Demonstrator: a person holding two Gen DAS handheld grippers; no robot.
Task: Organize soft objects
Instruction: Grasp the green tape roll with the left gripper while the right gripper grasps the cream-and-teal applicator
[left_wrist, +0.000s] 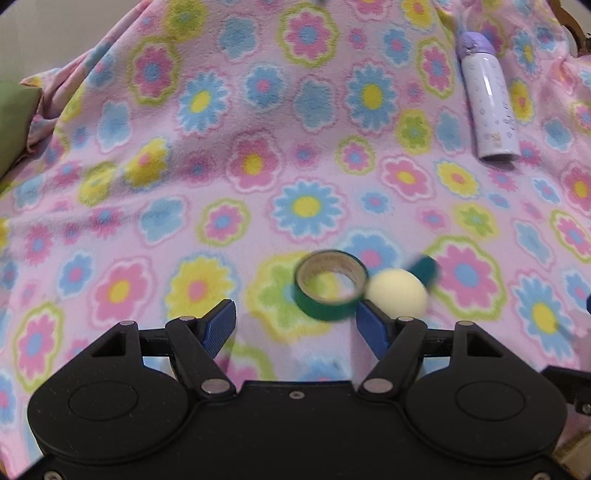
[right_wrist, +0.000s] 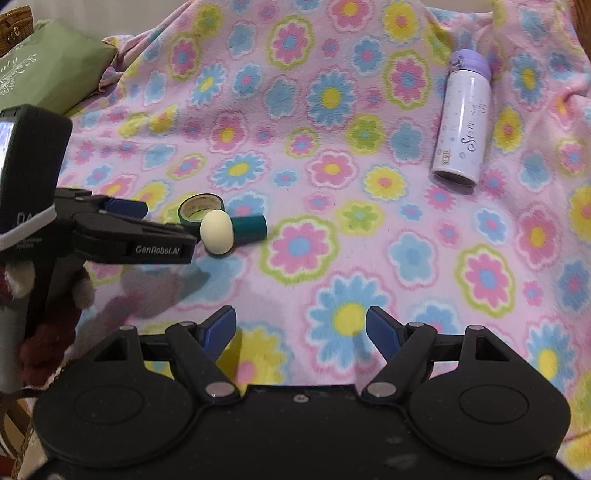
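A pink flowered blanket (right_wrist: 332, 184) covers the whole surface. On it lie a green tape roll (left_wrist: 330, 284), a cream ball (left_wrist: 397, 291) touching the roll's right side, and a teal cylinder (right_wrist: 249, 226) just behind the ball and touching it. The left hand-held gripper (left_wrist: 295, 325) hovers low right in front of this cluster with its blue pads spread wide and nothing between them; its right pad sits just before the ball, and the roll lies between the pads' lines, slightly ahead. The right hand-held gripper (right_wrist: 301, 328) hangs over bare blanket, well apart from the cluster, its jaws also wide and empty. A lilac bottle (right_wrist: 461, 118) lies on its side far to the right. A green pillow (right_wrist: 48, 70) rests at the blanket's far left edge.
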